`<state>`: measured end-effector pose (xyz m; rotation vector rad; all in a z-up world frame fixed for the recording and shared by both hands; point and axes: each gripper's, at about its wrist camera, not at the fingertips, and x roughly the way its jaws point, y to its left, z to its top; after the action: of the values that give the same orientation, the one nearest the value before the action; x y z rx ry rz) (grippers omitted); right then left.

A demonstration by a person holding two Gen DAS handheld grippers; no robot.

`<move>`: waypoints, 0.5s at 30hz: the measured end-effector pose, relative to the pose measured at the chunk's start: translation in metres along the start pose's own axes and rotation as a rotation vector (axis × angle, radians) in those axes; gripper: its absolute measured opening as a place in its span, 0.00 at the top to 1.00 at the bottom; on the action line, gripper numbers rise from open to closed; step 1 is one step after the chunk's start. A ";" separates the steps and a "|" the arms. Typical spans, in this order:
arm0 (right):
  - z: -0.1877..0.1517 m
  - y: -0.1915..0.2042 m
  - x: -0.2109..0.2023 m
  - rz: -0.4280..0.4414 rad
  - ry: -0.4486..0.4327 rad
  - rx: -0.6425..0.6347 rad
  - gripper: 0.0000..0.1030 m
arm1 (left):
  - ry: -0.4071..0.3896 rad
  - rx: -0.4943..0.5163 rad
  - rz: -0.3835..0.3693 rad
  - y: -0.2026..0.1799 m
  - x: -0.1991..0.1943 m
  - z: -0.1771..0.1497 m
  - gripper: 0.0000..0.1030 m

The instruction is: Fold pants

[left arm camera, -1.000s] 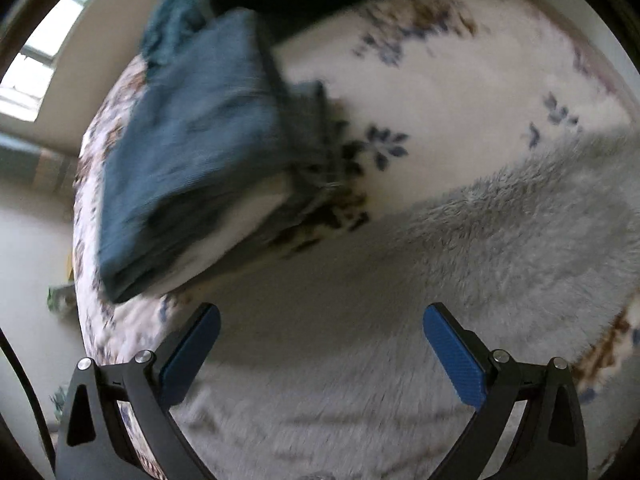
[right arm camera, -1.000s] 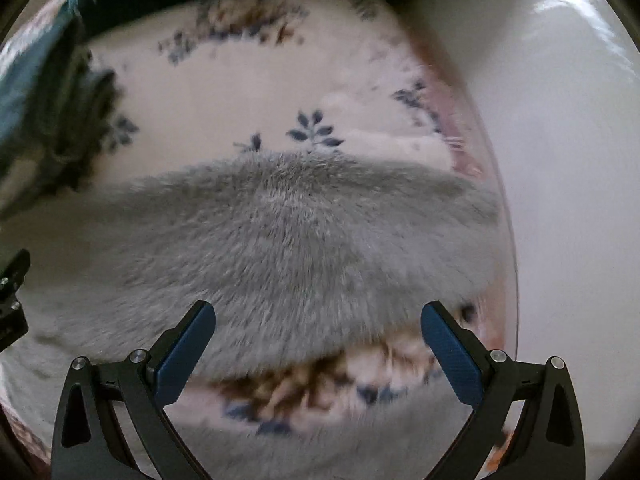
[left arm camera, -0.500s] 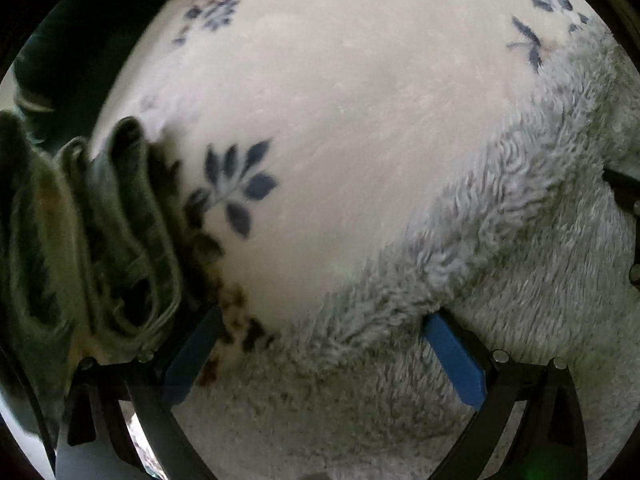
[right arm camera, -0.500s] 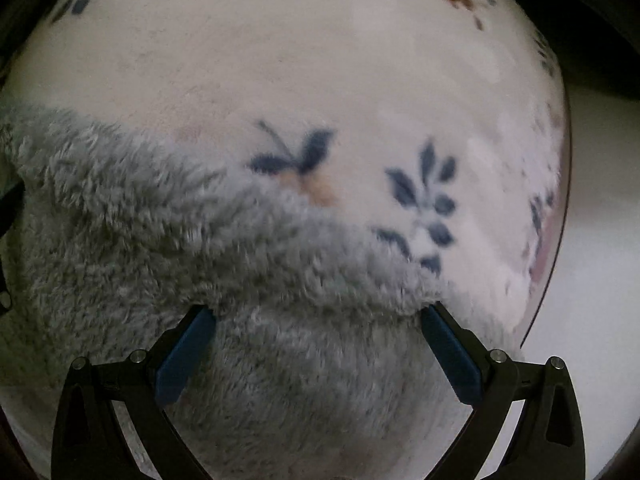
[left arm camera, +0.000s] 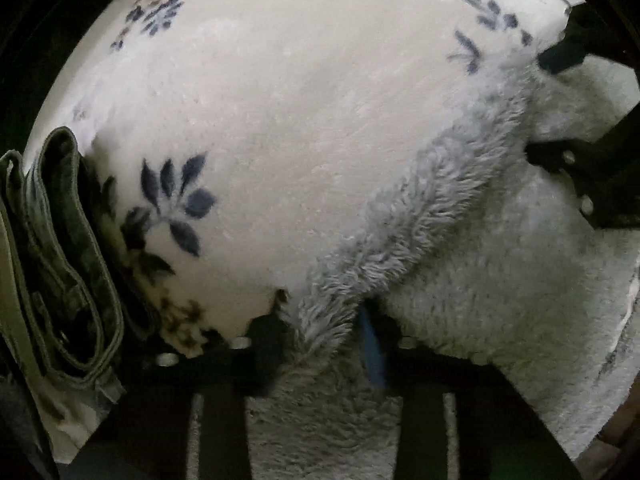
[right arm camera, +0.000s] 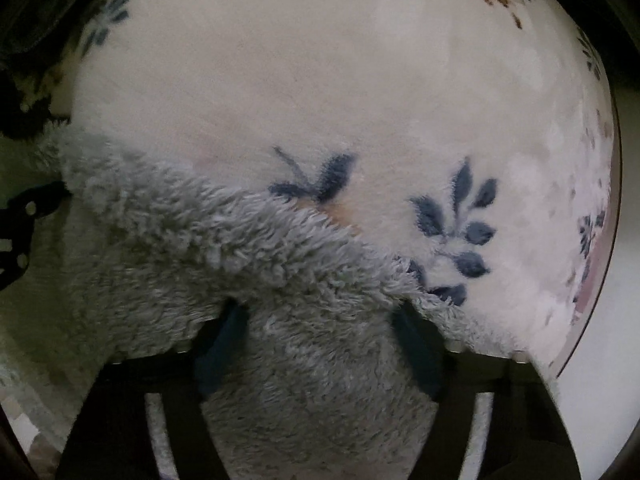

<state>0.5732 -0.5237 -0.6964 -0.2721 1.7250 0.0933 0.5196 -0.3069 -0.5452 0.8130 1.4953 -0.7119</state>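
Observation:
The grey fluffy pants (left arm camera: 440,216) lie on a white floral blanket (left arm camera: 280,100), their far edge running diagonally. My left gripper (left arm camera: 324,328) is shut on that edge, with fleece bunched between its fingers. The other gripper's black frame (left arm camera: 584,168) shows at the right. In the right wrist view the same pants (right arm camera: 200,240) fill the lower half. My right gripper (right arm camera: 320,344) has closed in on a thick bunch of fleece at the edge; the blue pads (right arm camera: 416,344) press into it.
A folded olive-green garment (left arm camera: 64,264) lies at the left on the blanket. A dark garment (right arm camera: 28,12) sits at the far left in the right wrist view. The blanket's edge (right arm camera: 596,264) and a pale floor are at the right.
Both grippers have come down to the pants' far edge and closed on the fleece; a second ago they were open above it.

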 end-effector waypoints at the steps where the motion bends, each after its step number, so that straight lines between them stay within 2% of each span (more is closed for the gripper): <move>1: -0.004 0.001 -0.004 0.008 -0.009 0.021 0.56 | -0.007 0.004 0.001 -0.002 -0.007 -0.005 0.87; 2: -0.006 -0.003 -0.009 0.018 -0.021 0.042 0.63 | -0.014 0.006 0.005 -0.008 -0.011 -0.010 0.89; 3: -0.008 -0.007 -0.014 0.020 -0.032 0.061 0.77 | -0.023 0.010 0.011 -0.010 -0.019 -0.013 0.93; 4: -0.011 -0.011 -0.018 0.015 -0.044 0.076 0.82 | -0.031 0.005 0.016 -0.010 -0.026 -0.016 0.94; 9: -0.039 -0.027 -0.042 0.016 -0.113 0.158 0.89 | -0.083 -0.023 0.029 -0.015 -0.066 -0.039 0.95; 15: -0.084 -0.034 -0.075 0.036 -0.208 0.234 0.90 | -0.145 -0.130 0.012 -0.018 -0.138 -0.081 0.95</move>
<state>0.5120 -0.5652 -0.6053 -0.0560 1.5169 -0.0531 0.4618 -0.2617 -0.4016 0.6575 1.3893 -0.6443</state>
